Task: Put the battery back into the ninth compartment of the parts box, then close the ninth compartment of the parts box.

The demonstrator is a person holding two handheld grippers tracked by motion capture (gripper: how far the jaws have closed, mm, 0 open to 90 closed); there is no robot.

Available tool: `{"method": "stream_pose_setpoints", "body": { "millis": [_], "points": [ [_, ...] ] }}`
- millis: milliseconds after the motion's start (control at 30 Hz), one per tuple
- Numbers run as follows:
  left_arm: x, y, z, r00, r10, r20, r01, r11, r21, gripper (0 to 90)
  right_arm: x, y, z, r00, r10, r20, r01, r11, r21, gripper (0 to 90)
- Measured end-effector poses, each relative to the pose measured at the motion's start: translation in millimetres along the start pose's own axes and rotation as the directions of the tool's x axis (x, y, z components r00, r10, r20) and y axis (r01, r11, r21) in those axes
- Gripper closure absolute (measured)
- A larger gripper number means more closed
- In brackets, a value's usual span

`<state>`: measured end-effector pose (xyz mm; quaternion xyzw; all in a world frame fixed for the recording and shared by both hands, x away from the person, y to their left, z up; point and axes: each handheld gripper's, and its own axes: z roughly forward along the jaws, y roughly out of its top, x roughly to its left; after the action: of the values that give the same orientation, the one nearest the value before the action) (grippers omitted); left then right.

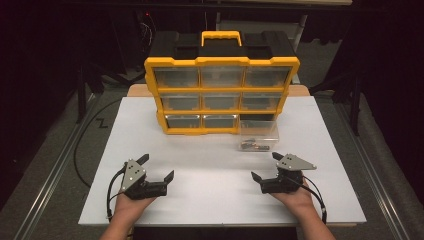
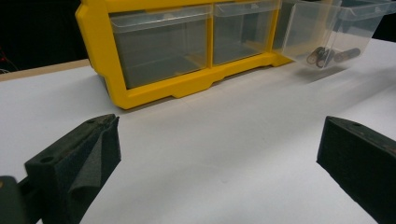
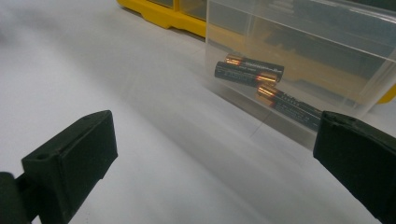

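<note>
Right gripper view: both tools wide; clear drawer blurs the batteries' labels.

The left black two-jaw tongs carry a grey three-cornered metal plate dotted with small screws, and a black cable loops from their near end. The right black tongs match them, plate and cable alike. Both forearms are bare, without sleeves.
</note>
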<state>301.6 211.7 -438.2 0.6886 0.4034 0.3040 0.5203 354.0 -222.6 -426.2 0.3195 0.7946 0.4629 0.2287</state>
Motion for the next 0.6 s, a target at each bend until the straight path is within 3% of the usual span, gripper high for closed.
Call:
{"method": "stream_pose_setpoints", "body": {
  "millis": [167, 400, 500, 600],
  "points": [
    [-2.1, 1.0, -1.8, 1.0, -0.001, -0.006, 0.001, 1.0, -0.007, 0.1, 0.3, -1.2, 1.1, 0.9998, -0.019, 0.007, 0.019, 0.9996, 0.022, 1.1],
    [-1.3, 1.6, -4.0, 1.0, -0.002, 0.0, 0.002, 1.0, -0.009, 0.1, 0.2, 0.6, -1.4, 0.9998, -0.007, 0.018, 0.006, 0.9999, 0.009, 3.5],
    [-2.1, 2.2, -3.6, 1.0, 0.002, 0.007, -0.002, 1.0, -0.008, 0.1, 0.7, -0.1, -2.4, 0.9997, -0.013, 0.019, 0.012, 0.9998, 0.012, 6.9],
    [-1.0, 3.4, -4.8, 1.0, 0.004, 0.0, -0.004, 0.9999, -0.012, 0.1, 0.2, -0.2, -4.1, 0.9999, -0.006, 0.011, 0.006, 1.0, 0.008, 16.4]
  ]
}}
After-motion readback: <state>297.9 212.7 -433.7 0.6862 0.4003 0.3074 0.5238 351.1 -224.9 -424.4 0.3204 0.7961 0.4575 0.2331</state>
